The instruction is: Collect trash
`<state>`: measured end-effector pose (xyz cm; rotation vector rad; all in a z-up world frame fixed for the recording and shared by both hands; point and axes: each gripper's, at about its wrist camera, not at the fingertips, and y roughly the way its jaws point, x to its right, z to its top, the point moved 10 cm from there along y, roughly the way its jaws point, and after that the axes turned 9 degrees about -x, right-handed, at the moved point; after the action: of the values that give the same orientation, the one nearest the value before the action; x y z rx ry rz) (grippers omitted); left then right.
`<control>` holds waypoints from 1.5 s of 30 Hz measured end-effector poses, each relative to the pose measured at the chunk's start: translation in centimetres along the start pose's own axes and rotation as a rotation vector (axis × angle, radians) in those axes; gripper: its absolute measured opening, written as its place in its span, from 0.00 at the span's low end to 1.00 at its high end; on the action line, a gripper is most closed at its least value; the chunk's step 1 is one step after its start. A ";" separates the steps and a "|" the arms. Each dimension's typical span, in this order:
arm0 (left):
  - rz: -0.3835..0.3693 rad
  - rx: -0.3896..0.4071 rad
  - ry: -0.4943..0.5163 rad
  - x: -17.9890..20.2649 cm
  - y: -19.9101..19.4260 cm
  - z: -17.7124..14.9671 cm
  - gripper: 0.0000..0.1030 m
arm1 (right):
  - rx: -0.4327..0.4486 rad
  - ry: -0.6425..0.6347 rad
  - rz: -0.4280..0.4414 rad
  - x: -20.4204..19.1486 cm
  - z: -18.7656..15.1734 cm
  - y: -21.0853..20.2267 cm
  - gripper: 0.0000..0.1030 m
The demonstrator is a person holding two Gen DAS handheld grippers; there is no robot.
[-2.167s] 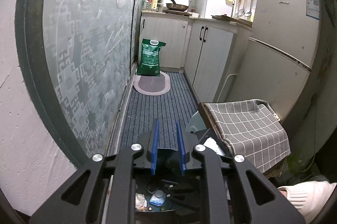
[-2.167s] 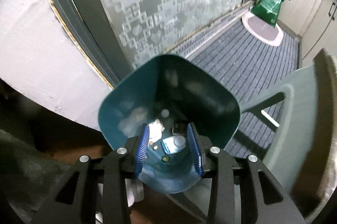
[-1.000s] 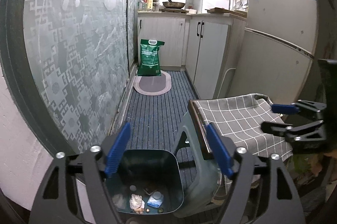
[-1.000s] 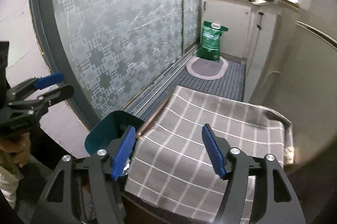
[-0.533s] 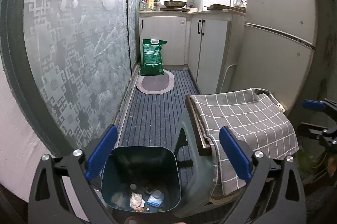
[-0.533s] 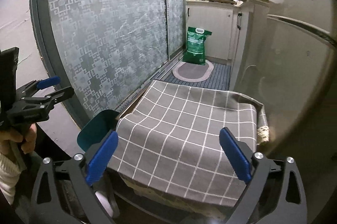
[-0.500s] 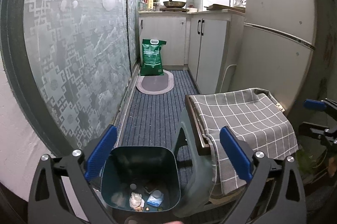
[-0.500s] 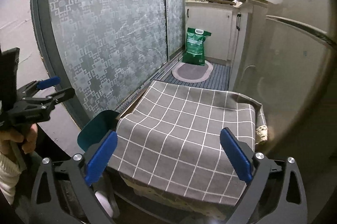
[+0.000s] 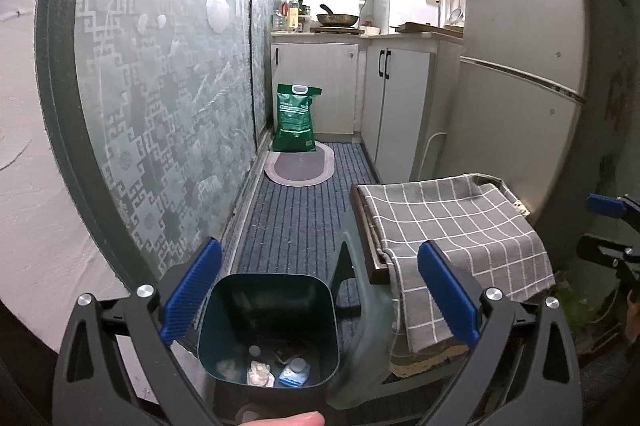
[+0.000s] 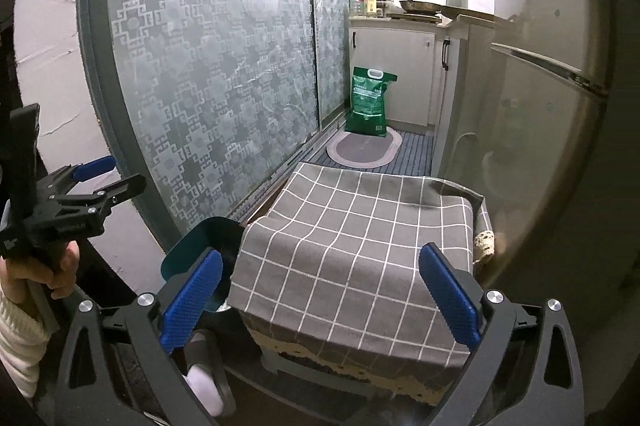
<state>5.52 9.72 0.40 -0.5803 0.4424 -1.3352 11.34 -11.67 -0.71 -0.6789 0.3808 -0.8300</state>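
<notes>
Left wrist view: left gripper (image 9: 318, 296) spread as wide as it goes, nothing between the blue pads, jaws just opened. Directly below, a dark teal trash bin (image 9: 269, 326) standing on the striped floor mat (image 9: 296, 218), holding the collected trash (image 9: 260, 372): crumpled white scraps, a small blue-and-white packet, a few bits too small to name. Just right of the bin, a pale plastic stool (image 9: 360, 310) carrying a board draped with a grey checked cloth (image 9: 456, 226). Far down the galley, a green sack (image 9: 295, 118) against the cabinets. At the right edge, part of the right gripper (image 9: 612, 226).

Right wrist view: right gripper (image 10: 320, 300) likewise fully spread and empty, jaws just opened, hanging over the near edge of the checked cloth. Bin rim peeking out left of the cloth, beside the patterned glass door (image 10: 224, 66). Left gripper at the left edge, gripped by a hand (image 10: 44, 266) in a white sleeve.

Likely trouble: knocking the light bin over with a low finger and spilling the trash, or snagging the overhanging cloth and dragging the board off the stool.
</notes>
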 end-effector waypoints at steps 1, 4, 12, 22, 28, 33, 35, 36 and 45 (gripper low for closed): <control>0.004 -0.003 -0.002 -0.1 -0.1 -0.1 0.97 | -0.001 -0.002 0.000 -0.2 -0.2 -0.1 0.97; 0.007 -0.021 -0.012 -0.3 -0.3 -0.5 0.97 | 0.000 -0.015 0.010 -0.8 -0.7 -0.5 0.97; 0.006 -0.031 -0.016 -0.2 -1.0 -0.9 0.97 | 0.013 -0.039 0.037 -2.3 -1.0 -1.6 0.97; -0.010 -0.029 -0.019 0.1 -1.3 -1.2 0.97 | 0.002 -0.046 0.043 -2.6 -1.3 -1.1 0.97; -0.007 -0.027 -0.019 0.0 -1.4 -1.3 0.97 | 0.002 -0.046 0.040 -2.7 -1.3 -1.0 0.97; -0.007 -0.027 -0.018 0.0 -1.5 -1.3 0.97 | 0.002 -0.045 0.040 -2.7 -1.3 -1.0 0.97; -0.007 -0.027 -0.019 0.0 -1.5 -1.3 0.97 | 0.002 -0.045 0.040 -2.7 -1.3 -1.0 0.97; -0.007 -0.027 -0.018 0.0 -1.5 -1.3 0.97 | 0.002 -0.046 0.040 -2.7 -1.3 -1.0 0.97; -0.004 -0.029 -0.022 -0.1 -1.4 -1.3 0.97 | 0.003 -0.047 0.042 -2.8 -1.3 -1.0 0.97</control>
<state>3.62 9.50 0.26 -0.6199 0.4440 -1.3269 8.32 -10.47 -0.86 -0.6843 0.3506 -0.7738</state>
